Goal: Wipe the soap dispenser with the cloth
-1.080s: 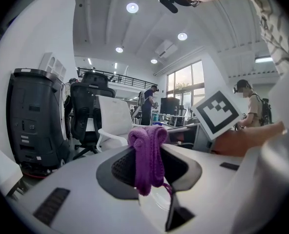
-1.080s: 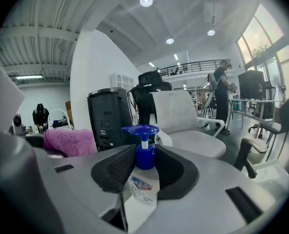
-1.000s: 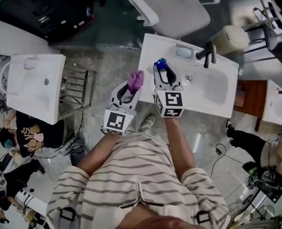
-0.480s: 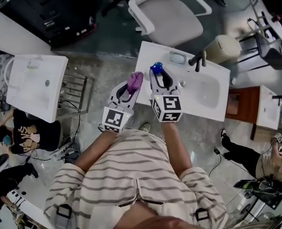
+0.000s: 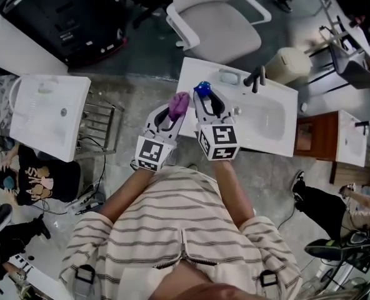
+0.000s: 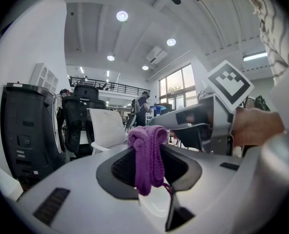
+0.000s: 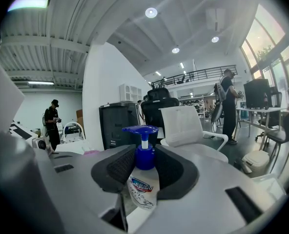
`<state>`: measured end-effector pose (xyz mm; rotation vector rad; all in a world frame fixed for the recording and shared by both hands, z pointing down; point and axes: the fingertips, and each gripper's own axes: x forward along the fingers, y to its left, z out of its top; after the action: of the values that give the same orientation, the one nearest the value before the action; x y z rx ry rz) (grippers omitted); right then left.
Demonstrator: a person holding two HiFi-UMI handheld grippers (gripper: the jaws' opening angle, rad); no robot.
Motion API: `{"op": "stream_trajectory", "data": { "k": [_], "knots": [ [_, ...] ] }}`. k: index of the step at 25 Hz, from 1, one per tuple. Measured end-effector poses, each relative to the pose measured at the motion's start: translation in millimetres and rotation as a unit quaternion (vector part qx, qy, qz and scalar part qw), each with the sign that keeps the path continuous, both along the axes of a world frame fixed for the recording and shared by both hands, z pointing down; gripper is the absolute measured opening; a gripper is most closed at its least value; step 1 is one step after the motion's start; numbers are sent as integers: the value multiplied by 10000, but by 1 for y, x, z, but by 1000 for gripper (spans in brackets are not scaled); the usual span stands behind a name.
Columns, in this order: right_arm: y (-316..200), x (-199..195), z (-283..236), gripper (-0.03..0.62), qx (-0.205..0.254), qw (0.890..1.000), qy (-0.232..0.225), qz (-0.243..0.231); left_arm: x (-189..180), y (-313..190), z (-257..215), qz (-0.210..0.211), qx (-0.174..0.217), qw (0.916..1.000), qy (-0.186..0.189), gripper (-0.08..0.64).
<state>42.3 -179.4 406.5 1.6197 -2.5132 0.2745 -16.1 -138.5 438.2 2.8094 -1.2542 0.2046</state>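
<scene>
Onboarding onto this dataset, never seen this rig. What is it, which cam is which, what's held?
No robot here: a person holds a two-jaw claw in each hand; the cubes with square markers are part of them. The top-down picture comes from a camera on the person's head. The other two come from cameras riding on each claw, looking along its jaws. The left claw is shut on a purple cloth. The right claw is shut on a soap dispenser with a blue pump. Below them stands a white washbasin with a dark tap.
</scene>
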Motion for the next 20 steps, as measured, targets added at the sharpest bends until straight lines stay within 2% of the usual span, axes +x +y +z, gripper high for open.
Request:
{"op": "stream_trajectory", "data": {
  "k": [20],
  "knots": [
    [13, 8, 1, 132, -51, 9999, 78, 135, 36, 28, 6, 669, 53, 9977, -29, 114]
  ]
}}
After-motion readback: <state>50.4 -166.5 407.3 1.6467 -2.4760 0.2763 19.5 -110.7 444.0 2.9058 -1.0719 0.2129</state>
